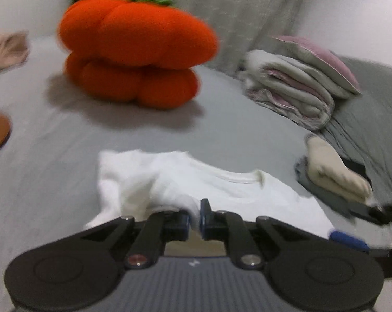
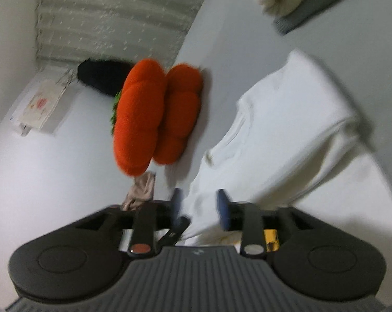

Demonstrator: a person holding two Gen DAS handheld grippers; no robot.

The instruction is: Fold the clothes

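Observation:
A white T-shirt (image 1: 222, 189) lies partly folded on the grey bed sheet (image 1: 52, 182), its collar toward the far side. My left gripper (image 1: 195, 221) is shut on the shirt's near edge, with a pinch of cloth between the blue pads. In the right wrist view the same T-shirt (image 2: 287, 130) runs from between the fingers out over the bed, slightly raised and blurred. My right gripper (image 2: 199, 205) holds a thick fold of it, jaws somewhat apart. That right gripper shows at the right edge of the left wrist view, at the shirt's right corner.
An orange pumpkin plush (image 1: 136, 52) sits on the bed beyond the shirt. Folded bedding (image 1: 294, 85) and a small pile of folded clothes (image 1: 333, 174) lie at the right. A beige garment (image 1: 6, 49) is at the far left. A curtain (image 1: 235, 13) hangs behind.

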